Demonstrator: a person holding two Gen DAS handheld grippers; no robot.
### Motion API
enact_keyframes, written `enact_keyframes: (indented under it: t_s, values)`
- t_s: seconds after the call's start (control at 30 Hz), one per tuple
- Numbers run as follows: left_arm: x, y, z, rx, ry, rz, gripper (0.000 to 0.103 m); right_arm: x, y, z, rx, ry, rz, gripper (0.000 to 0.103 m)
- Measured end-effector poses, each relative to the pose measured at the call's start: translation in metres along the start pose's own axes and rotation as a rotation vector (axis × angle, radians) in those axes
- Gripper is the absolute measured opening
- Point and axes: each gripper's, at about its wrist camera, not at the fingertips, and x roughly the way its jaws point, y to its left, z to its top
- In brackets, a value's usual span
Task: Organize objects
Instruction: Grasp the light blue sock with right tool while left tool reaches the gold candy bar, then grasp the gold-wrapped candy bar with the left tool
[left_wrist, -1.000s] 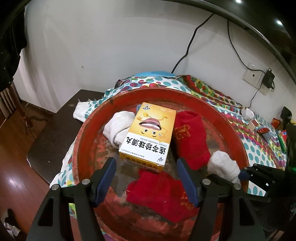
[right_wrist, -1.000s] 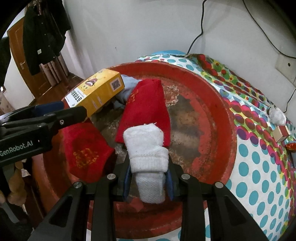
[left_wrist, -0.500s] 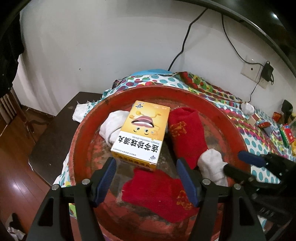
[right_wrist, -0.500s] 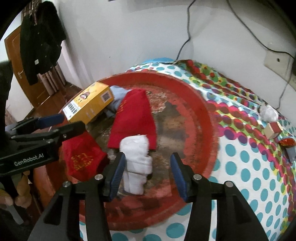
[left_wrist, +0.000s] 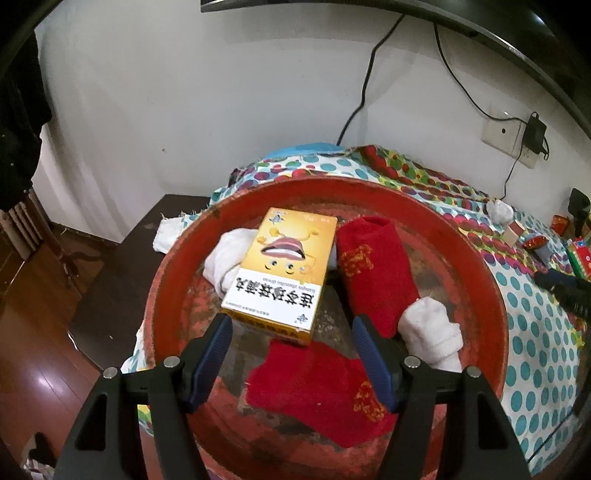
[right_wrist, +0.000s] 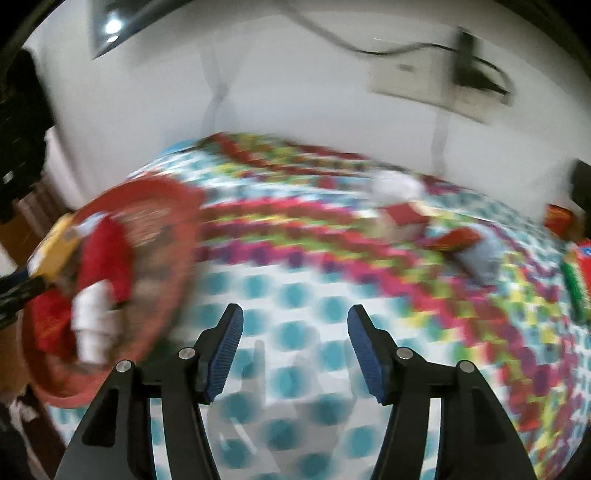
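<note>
Released, rolled white sock (left_wrist: 432, 334) lies in tray (left_wrist: 491, 295); right view blurred; both jaws open.

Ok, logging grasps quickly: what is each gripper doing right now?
Left gripper: open, holding nothing, over the red basin.
Right gripper: open, holding nothing, over the dotted cloth.

Both grippers look the same on my feeds. The matte black plastic left gripper (left_wrist: 291, 343) has two chunky angular arms with triangular cutouts, a pair of round silver screws on each arm, and long blue ribbed rubber pads (left_wrist: 373, 363) lining the inside of the jaws. The matching black right gripper (right_wrist: 293, 347) has the same silver screws and blue ridged pads (right_wrist: 223, 350), sharp against a blurred background.
</note>
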Motion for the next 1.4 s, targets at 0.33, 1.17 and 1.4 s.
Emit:
enact_keyframes:
  t_s: [0.33,1.17,1.4]
  values:
    - [-0.018,-0.019,0.003,0.11,-0.035,0.059,0.07,0.027,-0.143,0.013,0.092,0.005,-0.151,0.057]
    - [0.068,-0.349,0.065,0.424,0.172,-0.504,0.07,-0.017,-0.19,-0.051,0.017,0.0,0.045,0.036]
    - [0.103,-0.396,0.077,0.243,0.278,-0.424,0.07,-0.031,-0.209,-0.069,0.082,-0.02,0.096,0.036]
